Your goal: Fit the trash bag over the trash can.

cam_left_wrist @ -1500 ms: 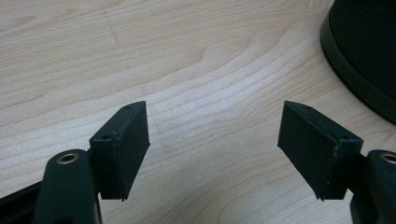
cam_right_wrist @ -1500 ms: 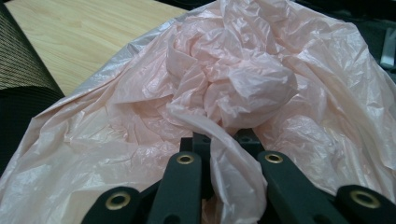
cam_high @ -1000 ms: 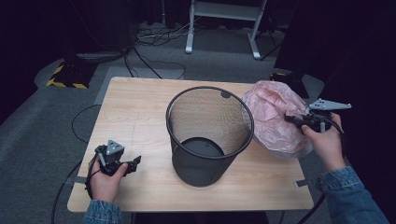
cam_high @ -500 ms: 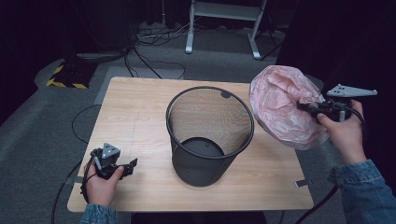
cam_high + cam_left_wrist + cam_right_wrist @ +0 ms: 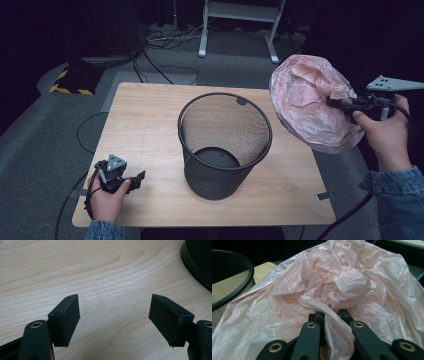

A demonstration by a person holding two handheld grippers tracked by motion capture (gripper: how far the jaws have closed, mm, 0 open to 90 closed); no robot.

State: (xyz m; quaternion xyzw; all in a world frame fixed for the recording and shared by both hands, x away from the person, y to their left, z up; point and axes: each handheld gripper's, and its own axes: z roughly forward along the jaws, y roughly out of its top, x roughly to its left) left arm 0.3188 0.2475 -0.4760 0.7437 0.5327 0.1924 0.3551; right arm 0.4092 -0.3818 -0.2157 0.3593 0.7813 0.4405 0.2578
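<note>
My right gripper [image 5: 336,103] is pinching a thin fold of the pink bag [image 5: 310,102], holding it in the air right of the bin [image 5: 225,145]. That slick film risks slipping free. My left gripper [image 5: 134,179] is resting spread on the tabletop [image 5: 145,120].

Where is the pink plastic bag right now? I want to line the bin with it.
In the high view the pink plastic bag hangs at the right, pinched in the right hand-held gripper, beside the black mesh bin.
</note>
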